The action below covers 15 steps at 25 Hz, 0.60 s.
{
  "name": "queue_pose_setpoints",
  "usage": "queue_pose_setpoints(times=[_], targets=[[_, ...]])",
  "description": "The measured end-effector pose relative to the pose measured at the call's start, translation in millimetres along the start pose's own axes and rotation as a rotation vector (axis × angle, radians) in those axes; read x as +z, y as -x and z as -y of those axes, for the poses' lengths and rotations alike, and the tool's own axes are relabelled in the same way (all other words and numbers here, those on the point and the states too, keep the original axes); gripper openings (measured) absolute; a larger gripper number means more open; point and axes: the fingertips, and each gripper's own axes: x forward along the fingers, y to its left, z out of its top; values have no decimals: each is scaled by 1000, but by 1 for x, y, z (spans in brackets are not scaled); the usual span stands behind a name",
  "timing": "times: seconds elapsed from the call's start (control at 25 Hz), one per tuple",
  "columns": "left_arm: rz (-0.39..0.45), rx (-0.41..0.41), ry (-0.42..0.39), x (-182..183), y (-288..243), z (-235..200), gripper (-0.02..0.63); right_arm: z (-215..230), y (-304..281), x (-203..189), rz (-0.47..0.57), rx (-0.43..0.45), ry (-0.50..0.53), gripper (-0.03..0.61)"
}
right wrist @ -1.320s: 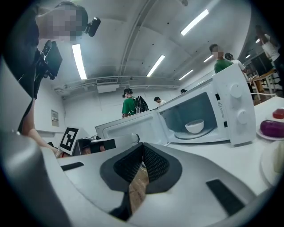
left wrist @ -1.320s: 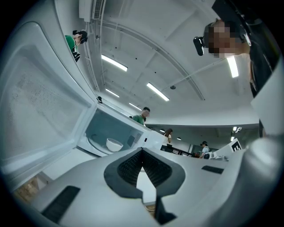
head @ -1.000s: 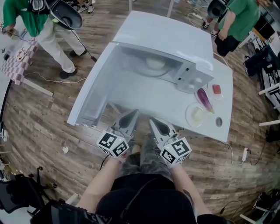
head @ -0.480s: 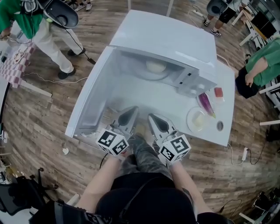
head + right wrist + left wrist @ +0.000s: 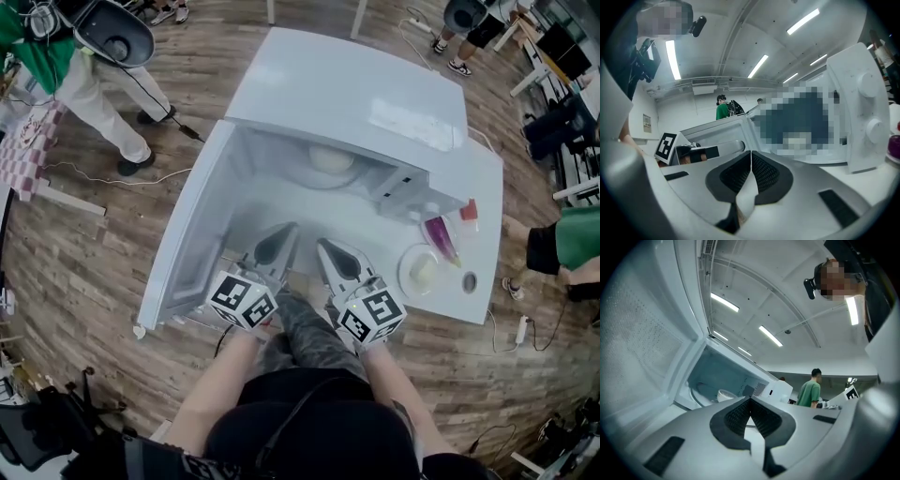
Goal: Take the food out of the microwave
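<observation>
Deep inside the open microwave (image 5: 347,84), on its round turntable (image 5: 323,173), sits the food (image 5: 330,157), a pale, smooth, domed shape well back in the glossy white cavity. From the left gripper view I see it as a small white bowl-like form (image 5: 725,394) beyond the jaw tips. The boxy microwave's door (image 5: 187,234) hangs wide to the left, its inner face flat and shiny. My left tongs (image 5: 281,232) and right tongs (image 5: 326,248) sit side by side just before the opening. Both are pinched together and grip nothing, ribbed black pads (image 5: 738,416) meeting at the tips. On the white bench (image 5: 487,281) to the right lie a round plate (image 5: 419,272) and a glossy purple eggplant (image 5: 439,236), above a planked wooden floor (image 5: 75,253).
</observation>
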Motion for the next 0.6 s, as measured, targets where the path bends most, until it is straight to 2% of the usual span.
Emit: queue_pose_setpoints(times=[0.6], targets=[[-33,11,6,2,-42,-39,9,46,-38,5,-20,-98,-24,20]])
